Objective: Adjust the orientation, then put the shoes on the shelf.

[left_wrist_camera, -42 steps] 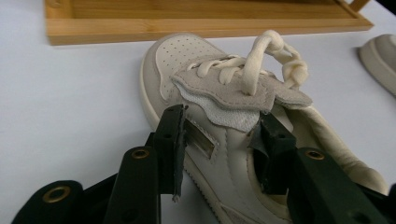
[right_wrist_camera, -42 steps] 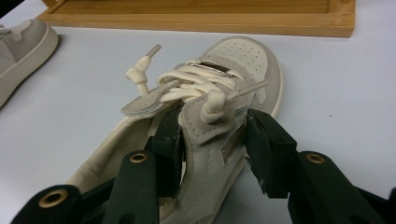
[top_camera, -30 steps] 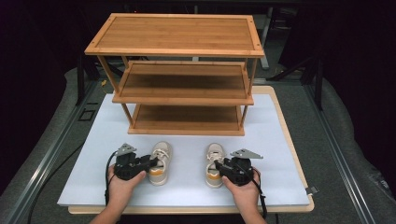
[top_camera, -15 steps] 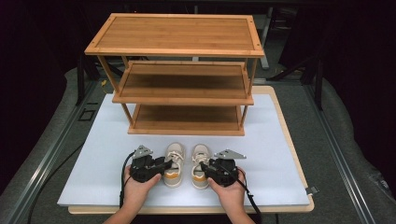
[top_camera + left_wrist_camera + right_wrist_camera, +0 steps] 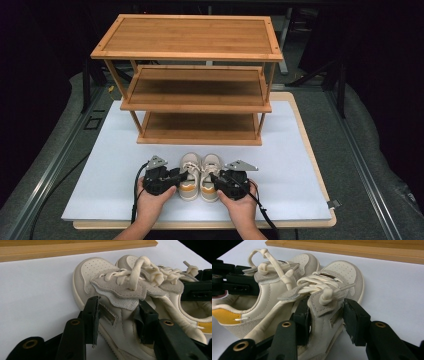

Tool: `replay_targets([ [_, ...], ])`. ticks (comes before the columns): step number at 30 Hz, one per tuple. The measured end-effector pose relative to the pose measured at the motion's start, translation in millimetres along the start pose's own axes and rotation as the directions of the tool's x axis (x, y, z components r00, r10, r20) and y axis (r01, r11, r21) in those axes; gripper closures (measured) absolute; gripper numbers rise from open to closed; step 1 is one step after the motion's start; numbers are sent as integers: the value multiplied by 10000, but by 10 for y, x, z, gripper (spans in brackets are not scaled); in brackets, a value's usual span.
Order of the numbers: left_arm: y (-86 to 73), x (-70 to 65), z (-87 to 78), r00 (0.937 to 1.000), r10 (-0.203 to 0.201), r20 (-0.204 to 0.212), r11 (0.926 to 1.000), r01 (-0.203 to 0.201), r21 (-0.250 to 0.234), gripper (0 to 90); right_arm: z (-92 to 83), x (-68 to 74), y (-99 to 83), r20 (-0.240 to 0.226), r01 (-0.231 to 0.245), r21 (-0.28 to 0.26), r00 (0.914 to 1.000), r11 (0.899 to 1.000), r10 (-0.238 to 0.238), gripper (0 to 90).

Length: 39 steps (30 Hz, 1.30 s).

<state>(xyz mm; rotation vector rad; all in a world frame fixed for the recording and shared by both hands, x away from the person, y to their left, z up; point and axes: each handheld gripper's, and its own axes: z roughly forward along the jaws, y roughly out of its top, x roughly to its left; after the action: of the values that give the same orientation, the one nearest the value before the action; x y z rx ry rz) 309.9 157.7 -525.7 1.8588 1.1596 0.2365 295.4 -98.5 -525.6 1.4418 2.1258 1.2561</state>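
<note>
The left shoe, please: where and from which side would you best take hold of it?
Grip the left shoe across its midsection, below the laces, coming from the heel end. It stands upright with the toe toward the rack, and the left gripper already straddles it there.

A white table [image 5: 115, 165] carries two shoes [image 5: 200, 172] and a wooden rack [image 5: 195, 100].

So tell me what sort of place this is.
Probably a staged recording bench, not a home: a three-tier bamboo shoe rack and small cream lace-up shoes sit on a white board, with dark surroundings.
</note>
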Motion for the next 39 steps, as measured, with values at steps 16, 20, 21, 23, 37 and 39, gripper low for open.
replay_targets([
  [16,8,39,35,9994,-309,168,9991,314,-301,554,25,5,4,30,-515,-454,9987,9976,517,512],
  [20,-3,32,17,9993,-332,170,9986,338,-405,547,-41,27,1,-14,-493,-781,9988,9957,493,504],
  [21,-6,27,4,9993,-325,172,9984,333,-456,546,-56,28,0,-28,-496,-768,9988,9958,496,501],
  [23,-15,19,-24,9995,-273,129,9980,279,-559,537,-78,31,-9,-12,-550,-801,9985,9953,551,491],
  [37,-88,21,-27,9950,-987,133,9914,995,-856,525,-67,79,-73,27,-1229,-1064,9923,9867,1239,449],
  [39,-88,20,-17,9945,-1035,140,9908,1044,-865,522,-45,72,-88,-1,-1386,-1077,9902,9845,1394,450],
])
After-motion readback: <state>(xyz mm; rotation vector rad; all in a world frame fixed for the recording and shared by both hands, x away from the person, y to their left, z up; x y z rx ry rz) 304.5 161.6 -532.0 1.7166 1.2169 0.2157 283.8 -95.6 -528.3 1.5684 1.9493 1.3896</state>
